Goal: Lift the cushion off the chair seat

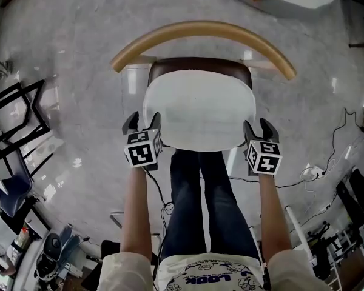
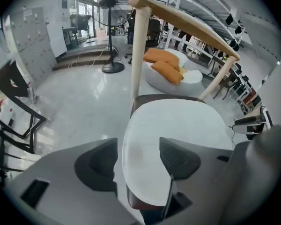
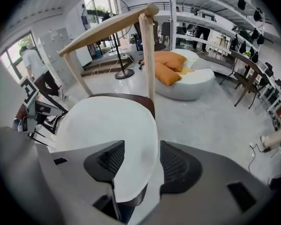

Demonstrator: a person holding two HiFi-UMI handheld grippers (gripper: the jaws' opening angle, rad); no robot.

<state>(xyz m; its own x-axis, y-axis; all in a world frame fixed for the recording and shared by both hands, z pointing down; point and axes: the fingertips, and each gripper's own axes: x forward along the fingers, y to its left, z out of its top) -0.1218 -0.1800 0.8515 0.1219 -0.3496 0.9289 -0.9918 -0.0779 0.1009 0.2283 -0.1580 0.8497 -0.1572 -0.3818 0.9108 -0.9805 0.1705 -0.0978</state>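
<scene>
Open grey floor (image 1: 67, 71) flanks the chair (image 1: 200, 30) on both sides, and its curved wooden backrest closes off the far side. The white cushion (image 1: 199, 111) lies flat on the dark seat, leaving bare a strip at the back edge. The left gripper (image 1: 144, 122) at the cushion's front-left corner and the right gripper (image 1: 257, 127) at its front-right corner each hold their jaws wide astride the cushion's side edge, not pressing it.

Open loft-like workspace: polished grey floor (image 2: 84, 102); metal shelving racks (image 3: 201, 32); lockers (image 2: 33, 41); pedestal fan (image 2: 113, 1); floor cables (image 1: 312, 173)
</scene>
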